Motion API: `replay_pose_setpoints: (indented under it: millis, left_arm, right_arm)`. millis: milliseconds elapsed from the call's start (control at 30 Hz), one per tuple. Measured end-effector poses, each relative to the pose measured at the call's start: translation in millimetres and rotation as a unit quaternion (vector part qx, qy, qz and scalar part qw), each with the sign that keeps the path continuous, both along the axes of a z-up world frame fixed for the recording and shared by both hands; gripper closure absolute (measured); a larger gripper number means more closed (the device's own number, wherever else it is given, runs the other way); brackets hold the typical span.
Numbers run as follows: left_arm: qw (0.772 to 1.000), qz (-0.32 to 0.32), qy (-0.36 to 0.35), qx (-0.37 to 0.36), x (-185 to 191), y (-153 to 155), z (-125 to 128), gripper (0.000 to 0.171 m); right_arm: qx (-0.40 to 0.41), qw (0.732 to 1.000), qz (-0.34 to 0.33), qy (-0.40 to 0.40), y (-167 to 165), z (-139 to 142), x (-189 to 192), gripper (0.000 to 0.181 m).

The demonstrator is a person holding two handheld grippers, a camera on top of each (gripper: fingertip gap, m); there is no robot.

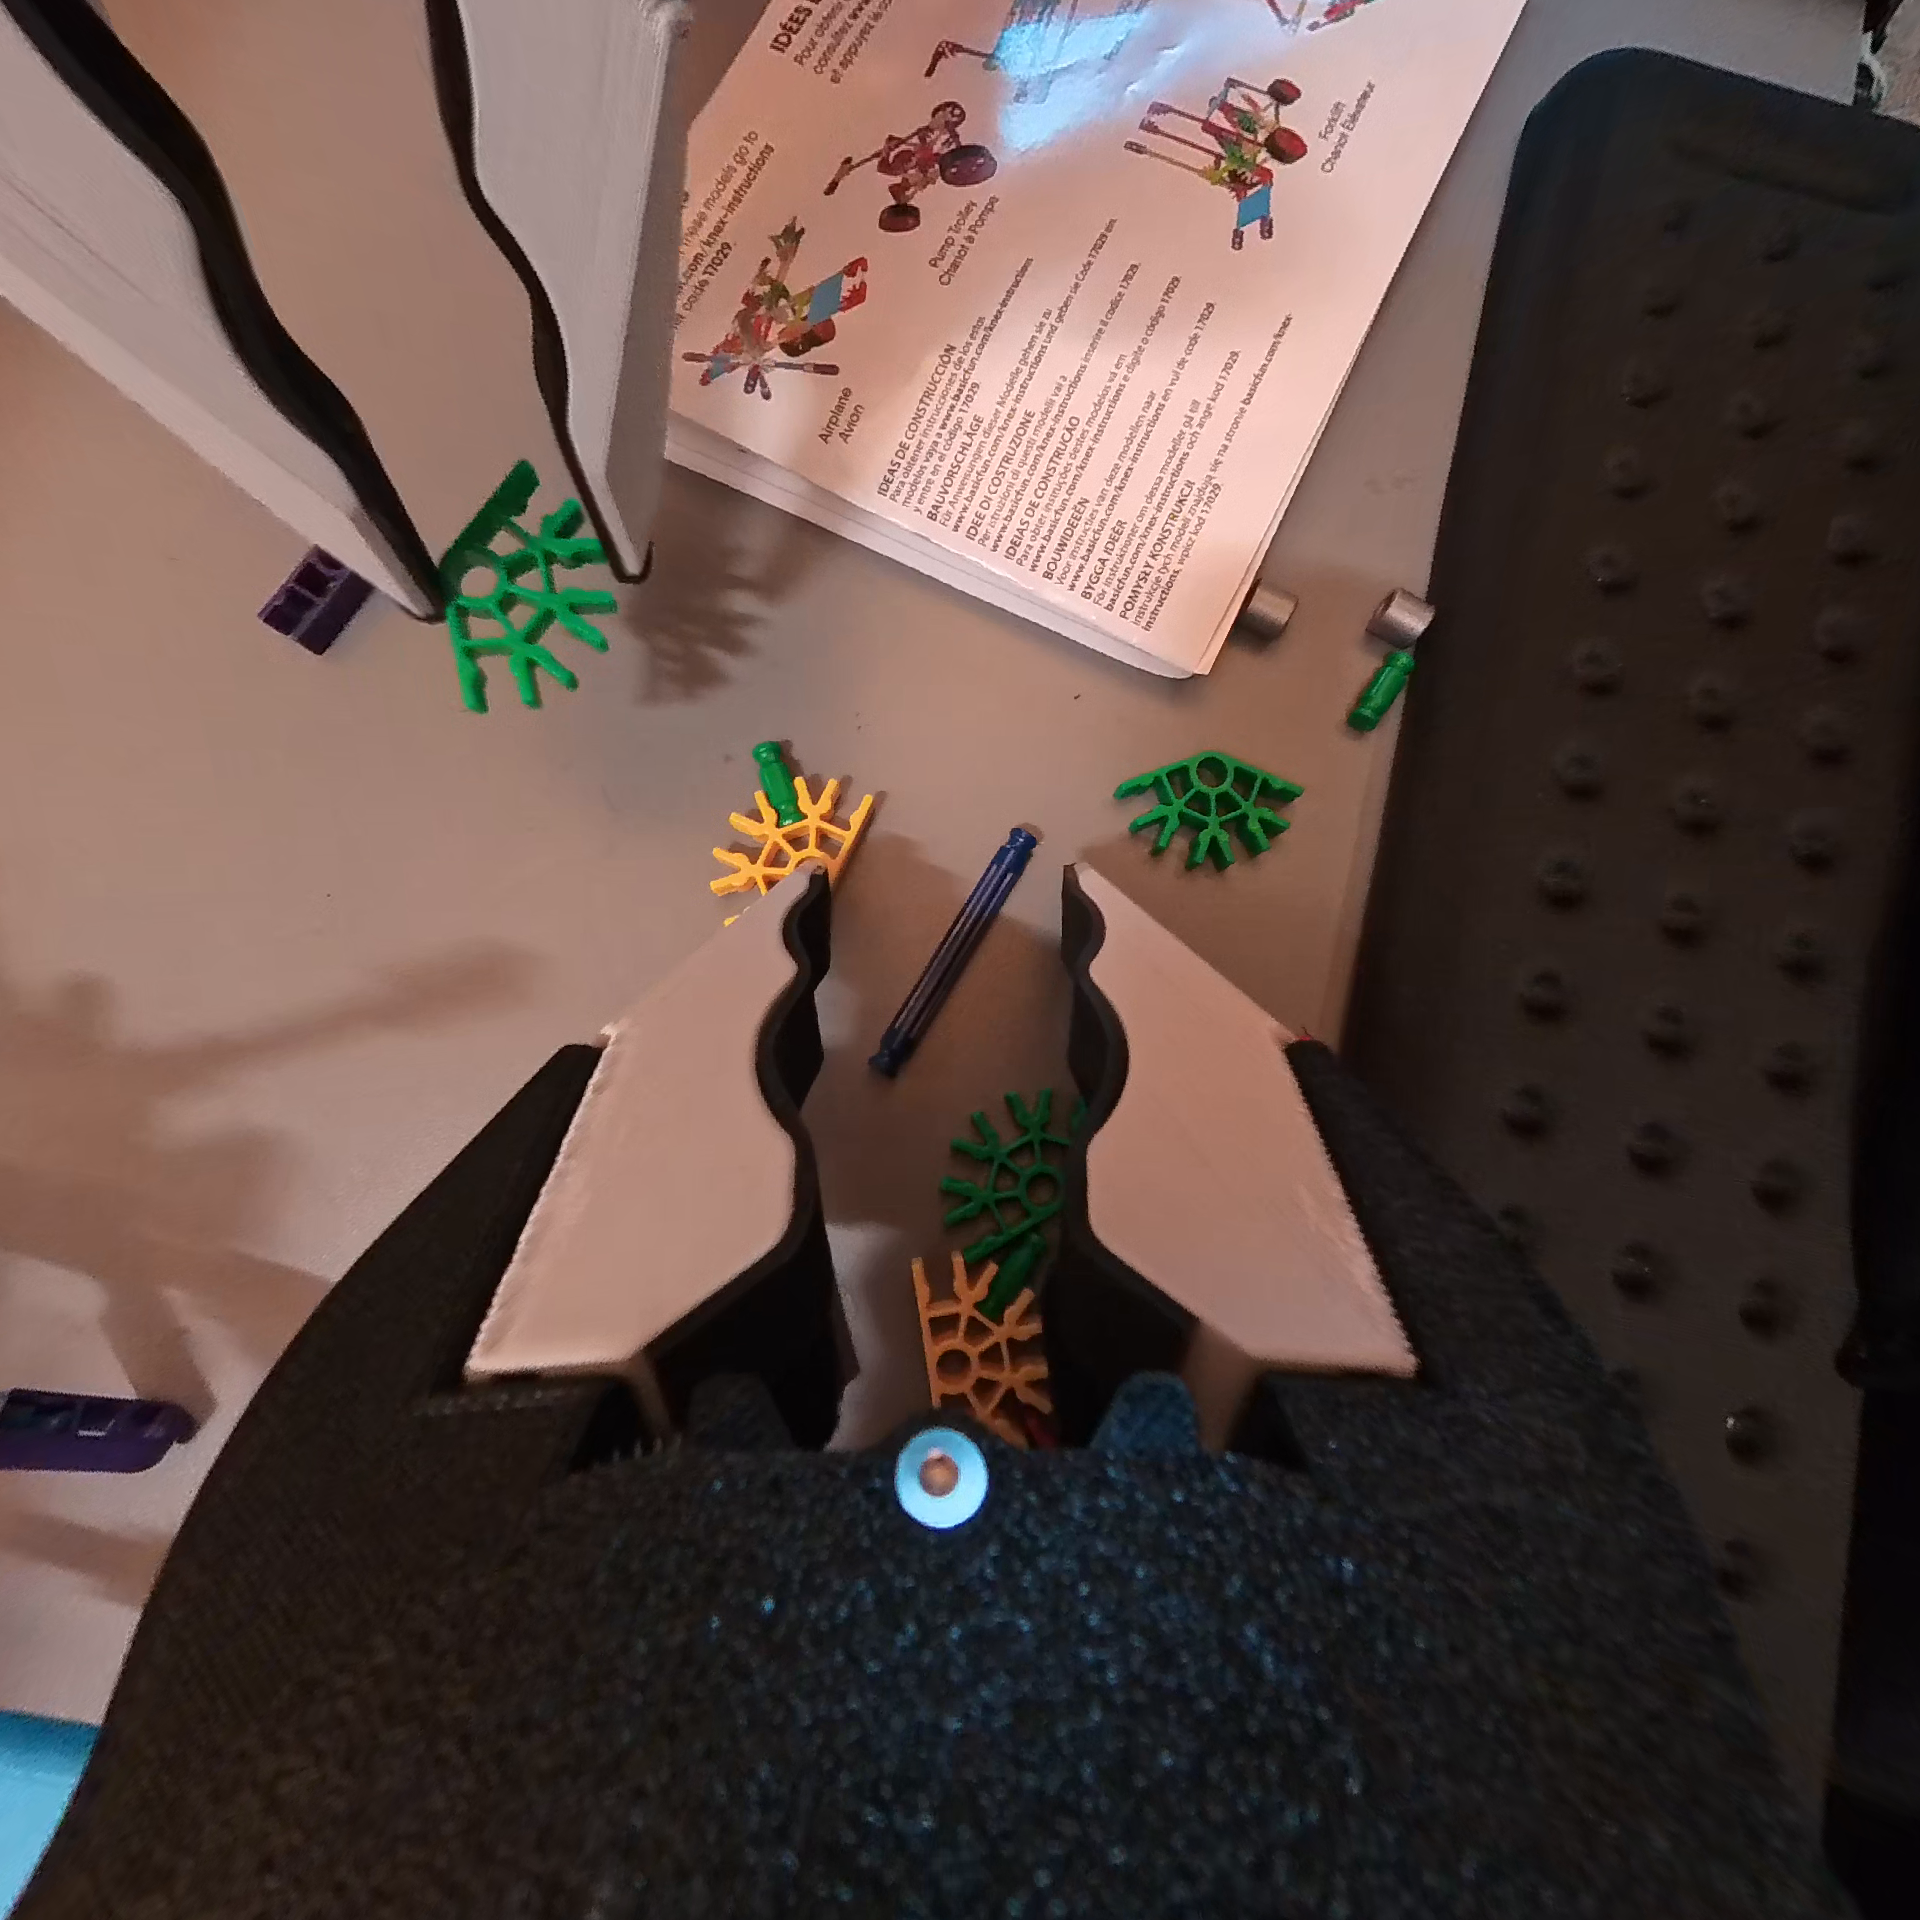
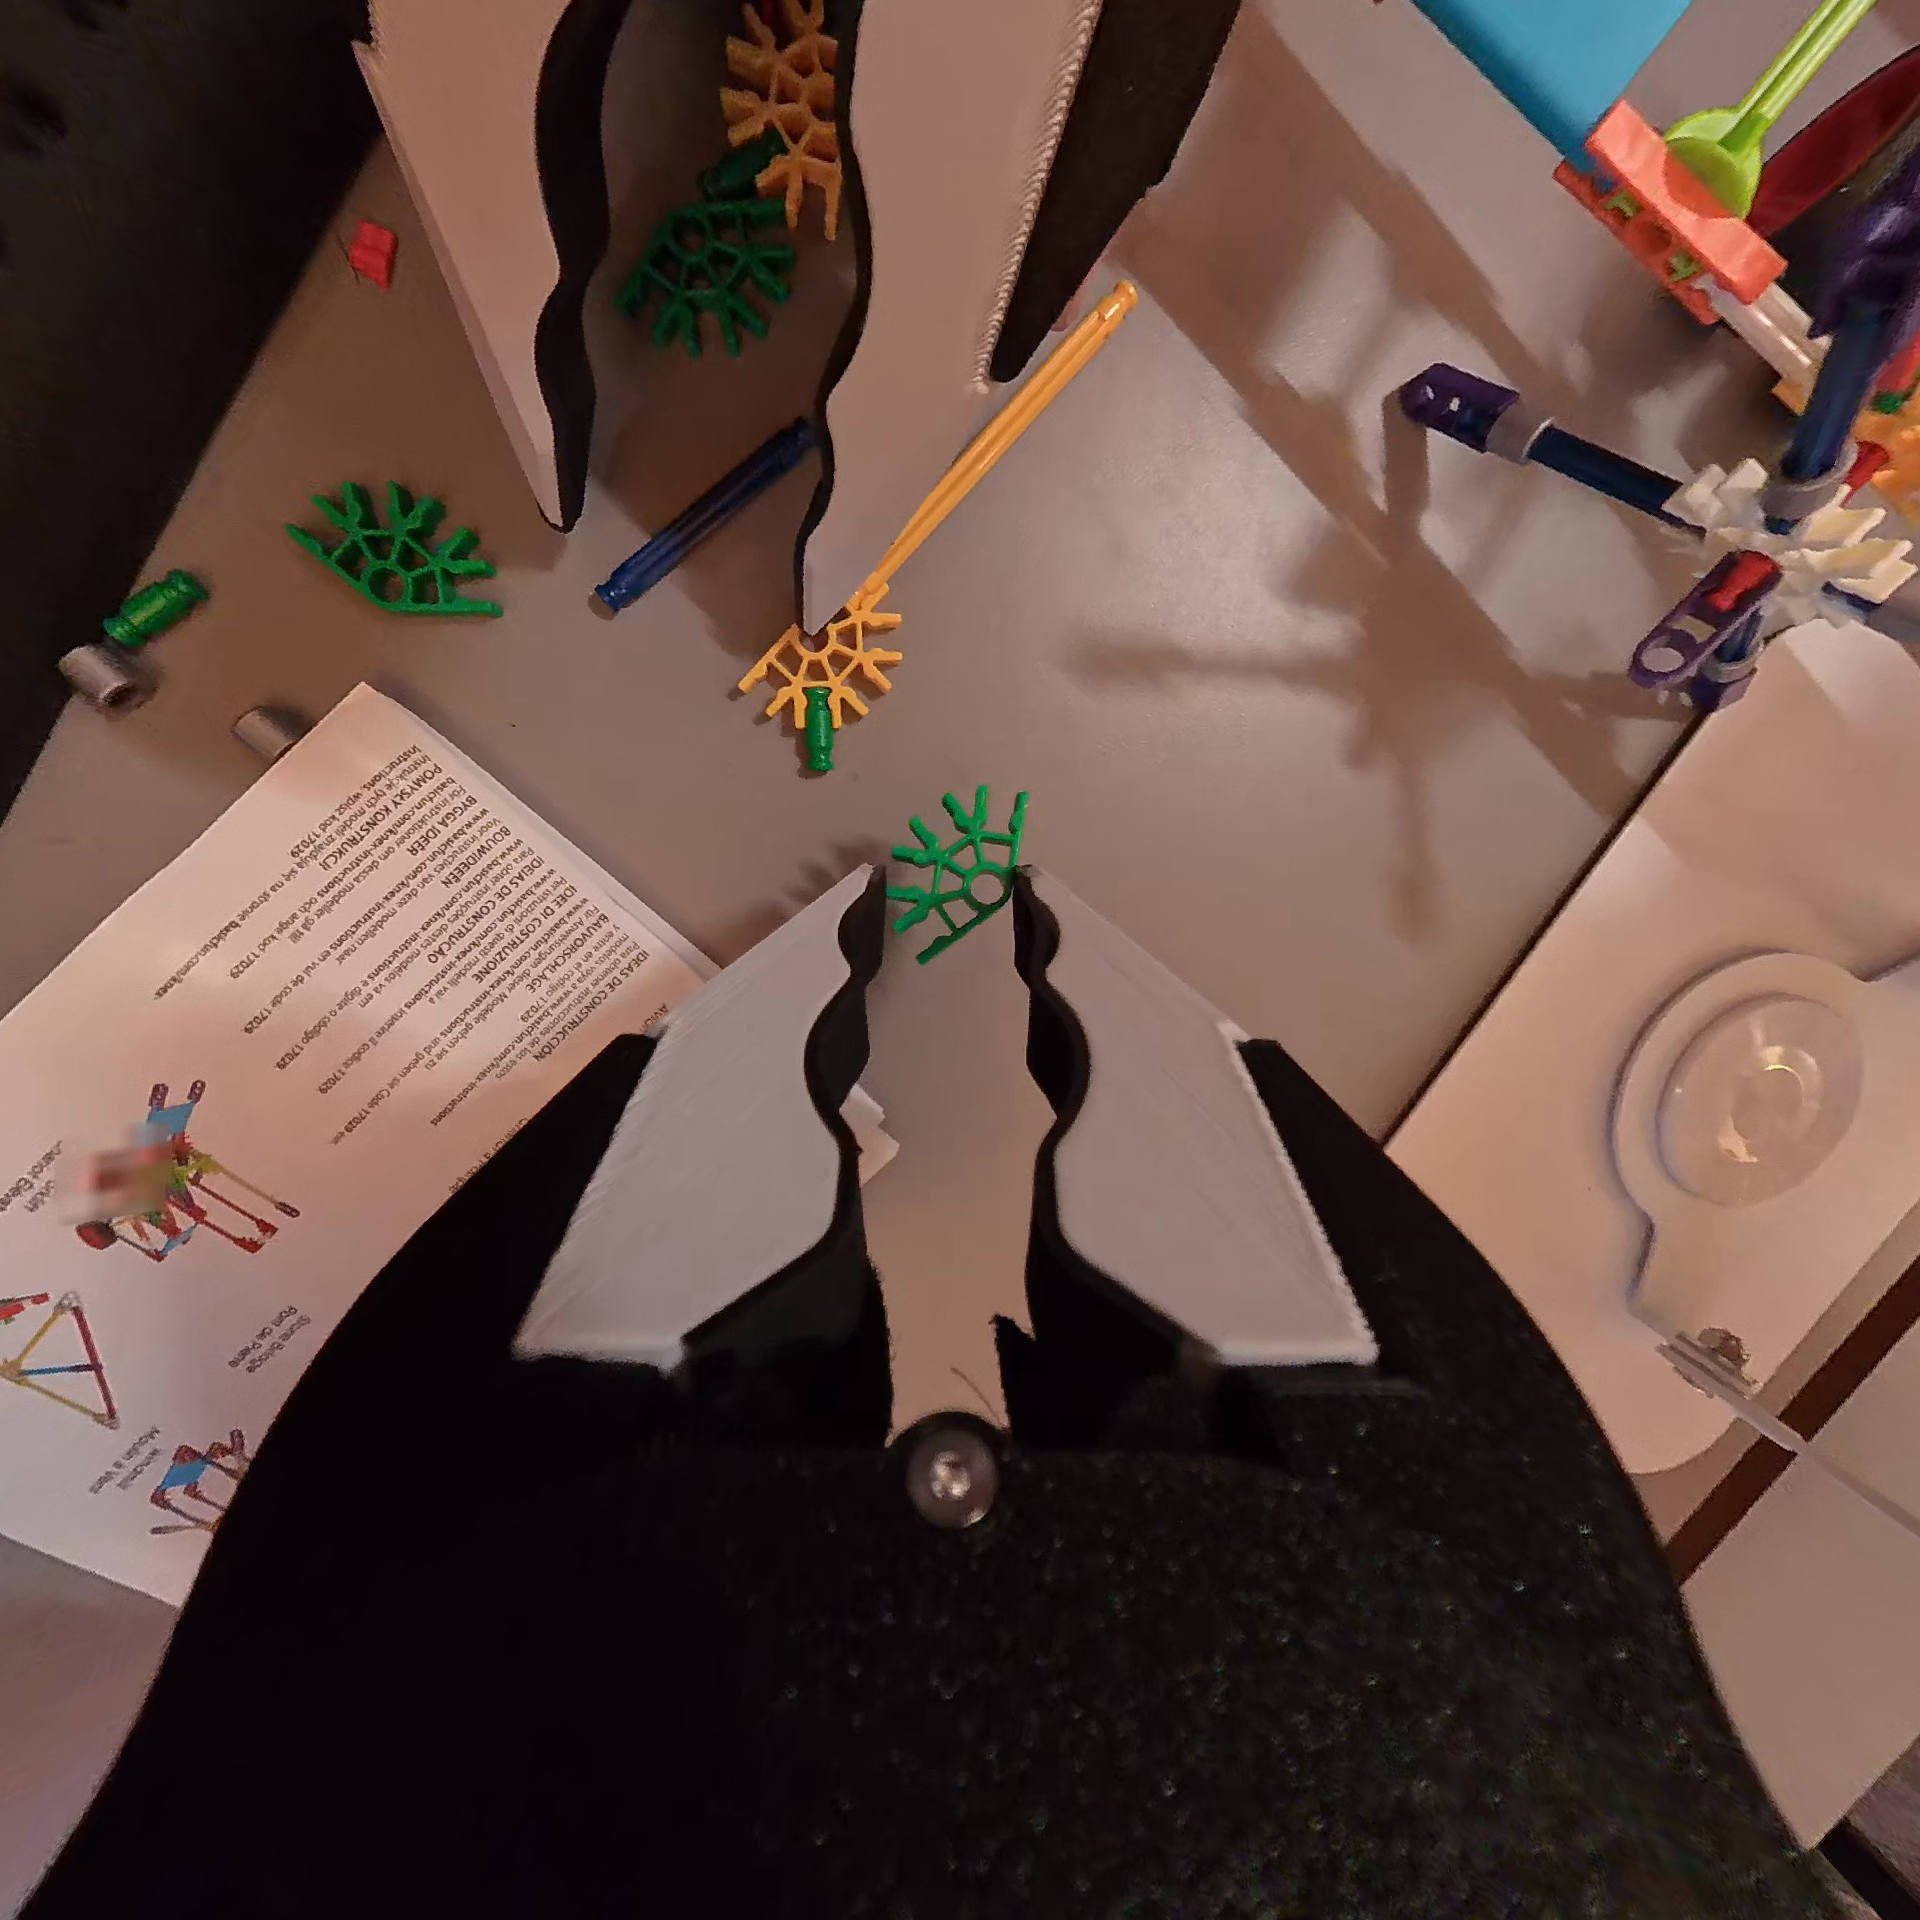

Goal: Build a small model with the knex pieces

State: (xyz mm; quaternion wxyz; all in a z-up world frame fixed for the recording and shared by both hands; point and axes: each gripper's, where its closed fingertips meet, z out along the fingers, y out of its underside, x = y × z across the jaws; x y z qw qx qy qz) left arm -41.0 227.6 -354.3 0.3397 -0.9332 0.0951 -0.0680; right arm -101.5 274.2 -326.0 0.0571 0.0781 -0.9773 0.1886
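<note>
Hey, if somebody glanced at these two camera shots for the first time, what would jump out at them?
Probably the right gripper pinching a bright green fan-shaped connector at its fingertips, above the grey table. Next, the left gripper hanging open over a dark blue rod, one finger over a yellow connector. An open instruction booklet lies beyond.

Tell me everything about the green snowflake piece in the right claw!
The green snowflake piece is a flat, fan-shaped plastic connector with a round hole near its straight edge and several forked prongs spreading outward. It looks like shiny, hard plastic. The right claw pinches it at the fingertips, and its prongs stick out past them, over the grey table. It seems lifted, with only the claw touching it.
</note>
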Motion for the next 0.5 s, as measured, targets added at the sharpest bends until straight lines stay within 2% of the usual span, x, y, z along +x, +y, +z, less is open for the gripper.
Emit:
replay_pose_setpoints:
  millis: [500]
  left_arm:
    - [1.0,-0.001,-0.001,0.0,0.2,-0.6,-0.1,0.127]
  right_arm:
    - [0.02,1.0,0.013,-0.011,1.4,-5.4,7.6,0.157]
